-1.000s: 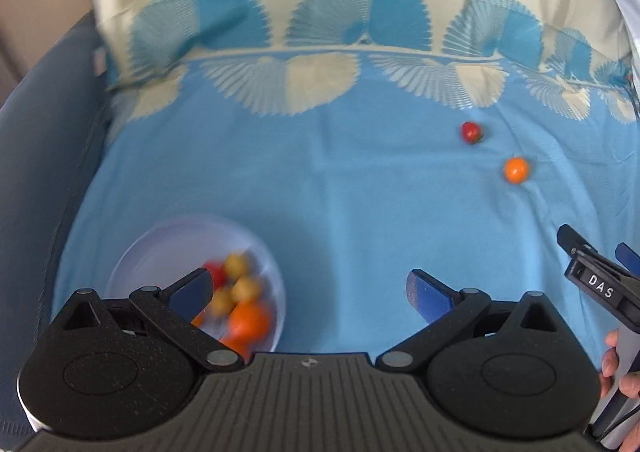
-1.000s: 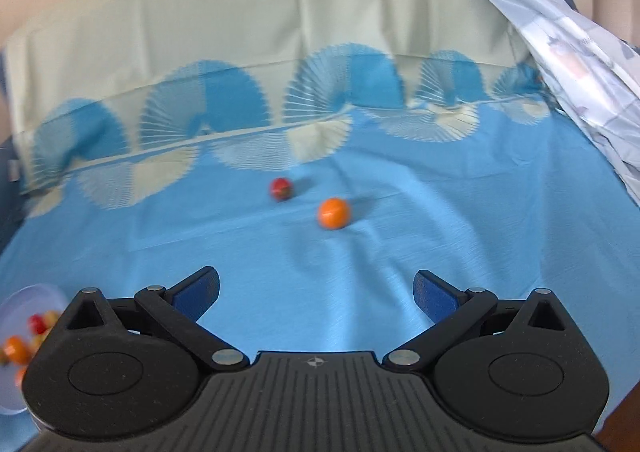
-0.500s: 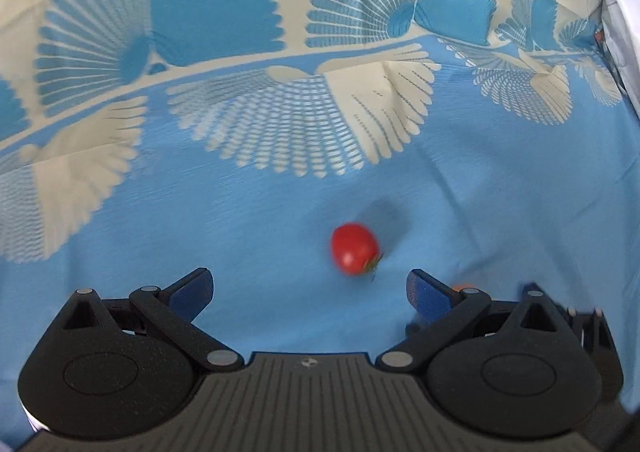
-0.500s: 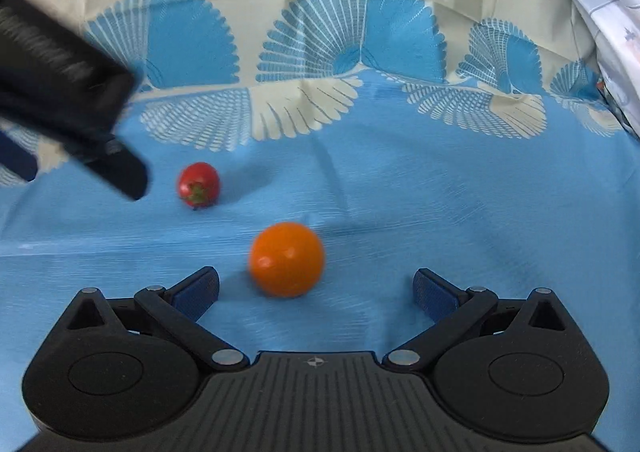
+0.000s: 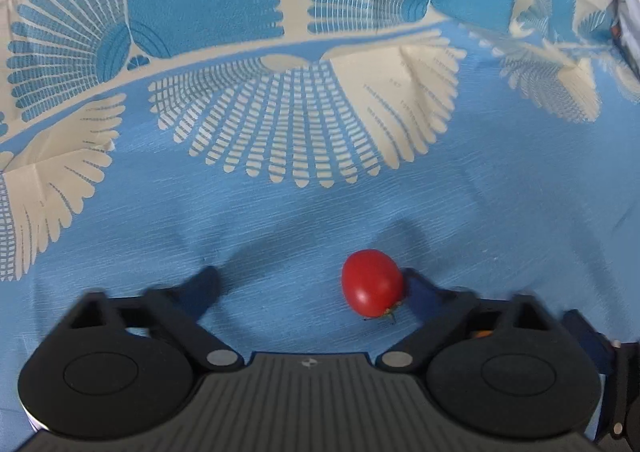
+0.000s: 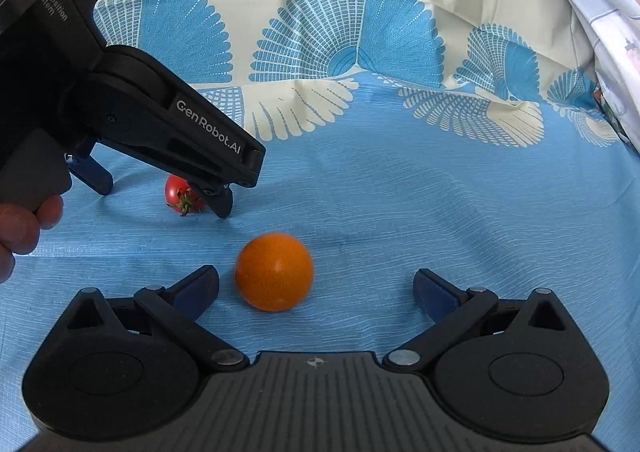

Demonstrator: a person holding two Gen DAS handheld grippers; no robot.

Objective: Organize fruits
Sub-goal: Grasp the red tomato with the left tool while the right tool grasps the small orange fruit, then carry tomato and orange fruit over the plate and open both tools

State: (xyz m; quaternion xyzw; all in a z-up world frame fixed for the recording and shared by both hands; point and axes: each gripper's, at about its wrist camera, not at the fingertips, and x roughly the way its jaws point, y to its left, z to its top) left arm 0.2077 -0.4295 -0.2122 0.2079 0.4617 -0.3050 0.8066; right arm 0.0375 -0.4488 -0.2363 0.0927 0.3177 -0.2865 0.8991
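A red cherry tomato (image 5: 372, 283) lies on the blue cloth between the fingers of my left gripper (image 5: 310, 288). The jaws are closing: the right finger (image 5: 414, 288) touches the tomato, while the left finger stands well apart from it. In the right wrist view the same tomato (image 6: 182, 192) shows under the left gripper (image 6: 162, 196), which points steeply down. An orange (image 6: 274, 271) sits on the cloth between the fingers of my right gripper (image 6: 316, 288). Those jaws are wide and just closing, with a gap on both sides of the orange.
The blue cloth (image 6: 440, 212) has a cream band with blue fan shapes along the back. A pale crumpled sheet (image 6: 600, 12) hangs over the right edge. A person's hand (image 6: 24, 228) holds the left gripper's handle.
My left gripper left the bowl of fruit, came down over the tomato and narrowed its jaws. My right gripper moved in close around the orange. The bowl is out of view.
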